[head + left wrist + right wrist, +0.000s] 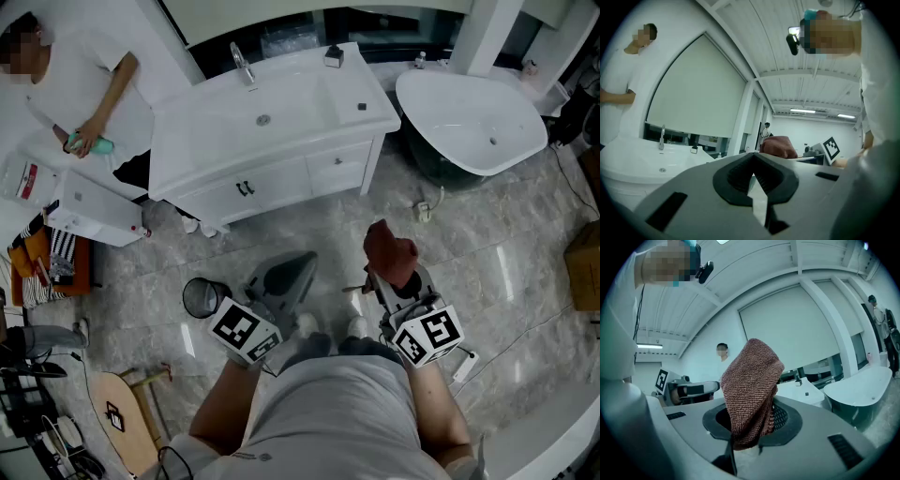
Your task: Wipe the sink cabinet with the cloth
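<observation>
Right hand-held gripper, close in front of the body: jaws clamped on the cloth. Cloth bunches up above the jaws, clear of the floor; I judge it is carried ready for wiping. Left hand-held gripper alongside: jaws together, nothing between, apparently idle. Cabinet well ahead, neither gripper touching it; wiping not yet begun.

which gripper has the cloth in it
The right gripper: the reddish-brown cloth is clamped between its jaws and stands up out of them. The left gripper is shut with nothing between its jaws.
</observation>
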